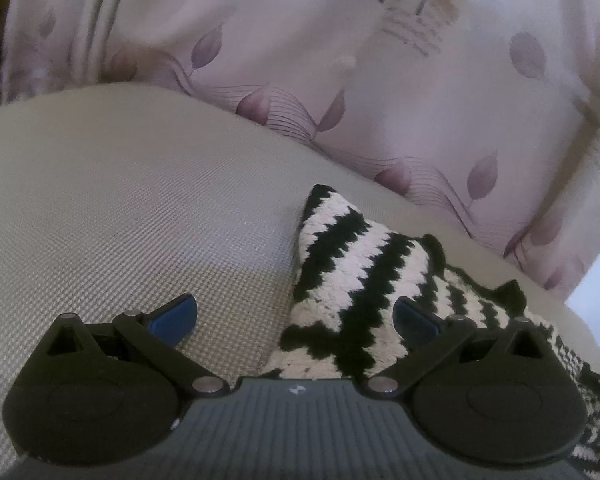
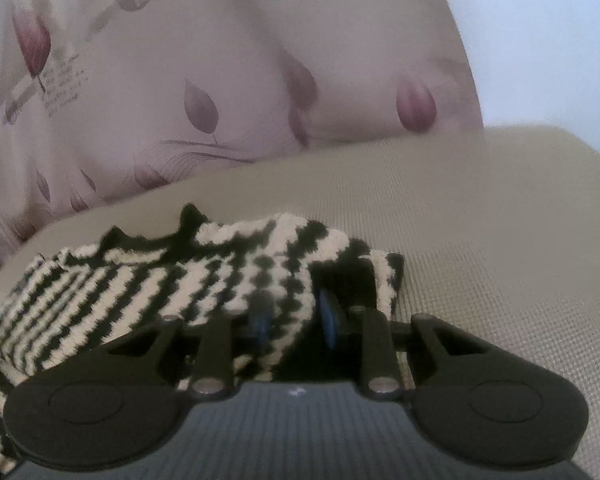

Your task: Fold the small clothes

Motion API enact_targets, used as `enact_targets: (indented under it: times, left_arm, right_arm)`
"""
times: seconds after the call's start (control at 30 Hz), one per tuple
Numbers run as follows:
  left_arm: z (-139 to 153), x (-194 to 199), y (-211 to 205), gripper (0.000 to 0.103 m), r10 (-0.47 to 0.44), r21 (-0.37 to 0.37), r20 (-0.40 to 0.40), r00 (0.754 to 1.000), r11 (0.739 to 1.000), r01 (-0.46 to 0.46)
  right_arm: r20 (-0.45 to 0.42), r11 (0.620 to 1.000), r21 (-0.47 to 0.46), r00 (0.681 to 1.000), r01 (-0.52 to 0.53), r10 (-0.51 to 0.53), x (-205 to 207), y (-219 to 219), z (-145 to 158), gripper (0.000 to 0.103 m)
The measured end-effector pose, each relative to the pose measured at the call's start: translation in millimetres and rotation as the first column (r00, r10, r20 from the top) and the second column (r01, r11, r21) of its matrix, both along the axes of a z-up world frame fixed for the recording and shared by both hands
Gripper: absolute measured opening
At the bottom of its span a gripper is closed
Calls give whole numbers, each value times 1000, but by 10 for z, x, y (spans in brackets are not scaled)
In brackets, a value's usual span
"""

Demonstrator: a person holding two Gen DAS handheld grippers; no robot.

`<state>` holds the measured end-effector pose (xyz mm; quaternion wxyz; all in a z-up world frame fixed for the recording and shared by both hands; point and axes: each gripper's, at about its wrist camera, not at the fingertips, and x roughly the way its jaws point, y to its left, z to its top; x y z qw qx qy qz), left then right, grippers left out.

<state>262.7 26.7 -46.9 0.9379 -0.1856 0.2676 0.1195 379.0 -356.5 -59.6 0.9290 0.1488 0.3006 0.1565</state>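
Here, in the left wrist view, the left gripper [image 1: 296, 316] stands released over the striped knit [image 1: 352, 276] on the beige cushion [image 1: 120, 200].

In the right wrist view, the right gripper [image 2: 294, 316] pinches a bunched fold; the loose knit could slip out.

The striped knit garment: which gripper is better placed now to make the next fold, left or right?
Probably the right. The right gripper has its fingers closed on a bunched edge of the black-and-white striped knit garment. The left gripper is open, with an end of the garment between its fingers, ungripped, on the beige cushion.
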Motion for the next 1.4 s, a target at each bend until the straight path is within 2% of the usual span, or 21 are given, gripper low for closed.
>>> enact_targets:
  times: [0.07, 0.13, 0.17, 0.23, 0.3, 0.33, 0.4, 0.5, 0.57, 0.63, 0.67, 0.73, 0.83, 0.9, 0.97, 1.0, 1.1, 1.17, 1.3, 1.33, 1.4]
  left_arm:
    - [5, -16, 5, 103, -1, -2, 4, 1000, 1000, 1]
    - [8, -9, 11, 103, -50, -21, 7, 999, 998, 51]
    - [14, -5, 16, 103, -96, -41, 3, 995, 995, 96]
    - [73, -43, 17, 102, -180, -86, -35, 983, 981, 177]
    - [145, -227, 41, 102, -248, -159, -18, 969, 957, 242]
    - [182, -352, 51, 103, -279, -185, -1, 960, 944, 274]
    - [242, -573, 20, 103, -337, -168, -7, 941, 928, 331]
    - [305, -908, -61, 103, -415, -85, -40, 909, 908, 411]
    - [349, -1146, -88, 103, -447, -19, -41, 893, 894, 447]
    - [370, -1319, -70, 103, -468, 15, -47, 883, 883, 469]
    - [384, -1400, -42, 103, -467, 29, -50, 883, 883, 468]
    - [396, -1536, 55, 103, -434, 48, -50, 900, 899, 436]
    - [373, -1633, 196, 100, -389, 46, -73, 918, 918, 393]
    - [330, -1659, 248, 100, -423, 17, -89, 902, 905, 426]
    - [269, -1687, 279, 100, -464, -51, -103, 880, 886, 461]
    - [240, -1711, 294, 100, -466, -77, -102, 879, 885, 460]
    - [222, -1833, 266, 100, -466, -55, -86, 881, 885, 463]
    - [213, -1898, 260, 99, -471, -72, -73, 879, 882, 466]
    - [209, -1959, 219, 96, -489, -93, -62, 870, 871, 482]
    - [207, -1981, 224, 91, -490, -99, -56, 870, 870, 483]
    - [207, -1993, 223, 72, -495, -80, -63, 866, 868, 490]
  right_arm:
    - [27, 995, 102, 1000, 5, -7, -207, -150, 134, 26]
    - [74, 987, 162, 997, 9, -22, -532, -231, 241, 29]
    - [79, 985, 171, 997, 13, -27, -733, -295, 287, 36]
    - [74, 984, 176, 997, 9, -22, -1185, -402, 329, 59]
    - [68, 986, 168, 997, 14, -26, -1672, -502, 301, 69]
    - [55, 987, 159, 998, 18, -27, -1920, -548, 262, 70]
    - [25, 990, 136, 999, 40, -43, -2324, -597, 187, 70]
    - [5, 989, 138, 998, 54, -55, -2740, -579, 86, 71]
    - [2, 989, 139, 999, 51, -51, -2897, -498, 38, 71]
    - [3, 992, 120, 999, 33, -34, -2947, -394, -10, 71]
    - [2, 994, 108, 1000, 30, -30, -2948, -333, -32, 71]
    - [7, 994, 105, 1000, 17, -18, -2926, -248, -47, 71]
    - [17, 998, 64, 1000, 1, -3, -2907, -158, -23, 71]
    - [4, 996, 87, 1000, -14, 14, -2877, -148, -38, 71]
    - [-16, 996, 87, 1000, -20, 21, -2850, -123, -55, 71]
    - [-17, 997, 75, 999, -26, 27, -2857, -101, -54, 71]
    - [-16, 997, 64, 999, -50, 51, -2862, -75, -60, 70]
    - [-19, 996, 69, 998, -60, 61, -2861, -76, -62, 69]
    - [-38, 994, 85, 996, -74, 77, -2844, -57, -65, 40]
    - [-47, 992, 99, 996, -75, 80, -2837, -65, -69, 29]
    - [-59, 990, 117, 995, -73, 81, -2830, -81, -79, 25]
